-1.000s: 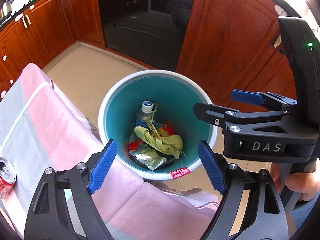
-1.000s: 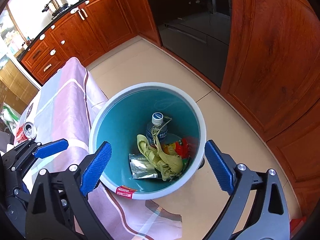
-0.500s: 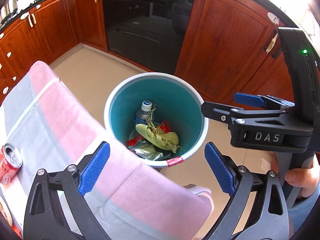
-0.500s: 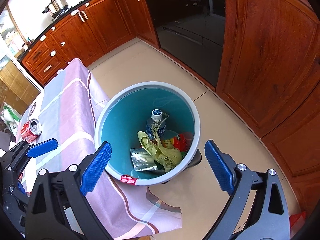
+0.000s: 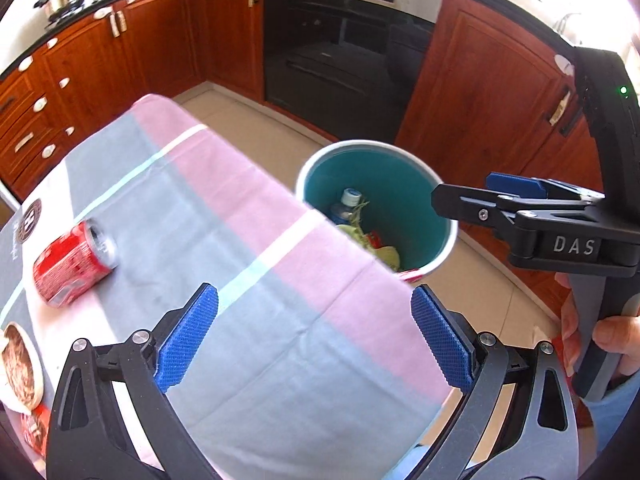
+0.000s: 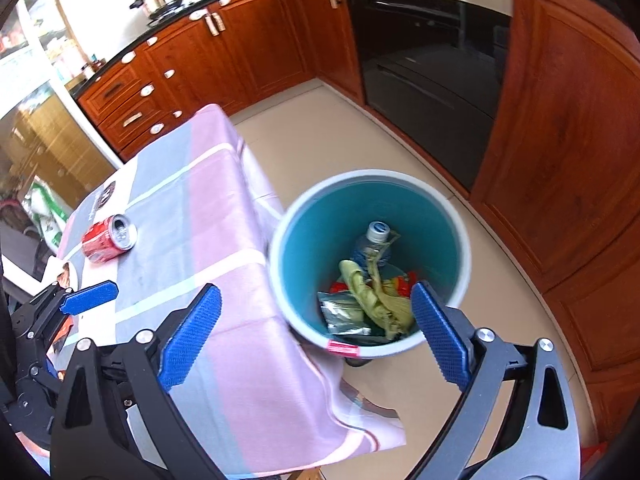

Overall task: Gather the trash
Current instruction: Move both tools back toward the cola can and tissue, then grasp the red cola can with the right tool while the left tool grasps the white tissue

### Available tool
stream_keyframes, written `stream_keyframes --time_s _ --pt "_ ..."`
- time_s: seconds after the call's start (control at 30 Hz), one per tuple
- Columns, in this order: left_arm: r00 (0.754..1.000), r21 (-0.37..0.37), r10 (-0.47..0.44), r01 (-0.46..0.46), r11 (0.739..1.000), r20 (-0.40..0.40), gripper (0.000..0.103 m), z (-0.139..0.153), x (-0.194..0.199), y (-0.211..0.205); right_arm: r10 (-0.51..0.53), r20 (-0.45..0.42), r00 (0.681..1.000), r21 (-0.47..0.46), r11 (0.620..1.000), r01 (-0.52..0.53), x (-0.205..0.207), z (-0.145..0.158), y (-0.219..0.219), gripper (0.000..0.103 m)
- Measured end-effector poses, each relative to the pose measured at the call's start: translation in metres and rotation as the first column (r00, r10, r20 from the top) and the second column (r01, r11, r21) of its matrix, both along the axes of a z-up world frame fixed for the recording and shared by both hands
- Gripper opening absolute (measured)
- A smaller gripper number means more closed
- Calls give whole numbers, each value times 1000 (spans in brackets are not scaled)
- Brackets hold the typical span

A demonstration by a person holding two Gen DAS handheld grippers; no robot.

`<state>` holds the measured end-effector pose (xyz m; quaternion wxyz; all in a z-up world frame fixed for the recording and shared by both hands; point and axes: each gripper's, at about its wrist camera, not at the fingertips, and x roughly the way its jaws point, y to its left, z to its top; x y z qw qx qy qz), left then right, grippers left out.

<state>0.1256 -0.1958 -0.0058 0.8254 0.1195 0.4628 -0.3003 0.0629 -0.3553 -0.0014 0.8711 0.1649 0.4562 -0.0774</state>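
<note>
A crushed red soda can (image 5: 74,264) lies on its side on the pink and grey tablecloth (image 5: 248,280), also in the right wrist view (image 6: 107,239). A teal bin with a white rim (image 5: 400,152) (image 6: 460,248) stands on the floor past the table edge, holding a water bottle (image 6: 372,242), corn husks (image 6: 376,296) and wrappers. My left gripper (image 5: 314,336) is open and empty above the cloth, right of the can. My right gripper (image 6: 316,336) is open and empty over the table corner and bin rim; it also shows in the left wrist view (image 5: 504,196).
A bowl of brown food (image 5: 18,368) sits at the table's left edge. Wooden cabinets (image 6: 208,60) and a black oven (image 6: 432,52) line the far walls. Beige floor tiles (image 6: 332,128) lie between the table and the cabinets.
Both grippers have drawn back from over the bin toward the table. The can and tablecloth now fill more of the left wrist view. Both stay open.
</note>
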Motion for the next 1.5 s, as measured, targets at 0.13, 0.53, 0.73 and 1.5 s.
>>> stream_keyframes --time_s 0.13,0.53,0.73,1.5 --pt "998 -7 70 -70 997 -3 98 0 4 46 87 5 996 -14 996 -86 21 7 41 93" --pt "949 -65 312 -314 947 -47 98 -10 43 188 387 -9 922 -47 921 -387 106 9 188 93" --pt "932 -91 353 -360 928 -89 98 -18 66 220 511 -10 860 -61 858 -511 157 8 243 93" --pt "915 -10 400 -401 916 -46 91 -30 106 234 637 -146 757 223 766 -603 198 -36 257 81"
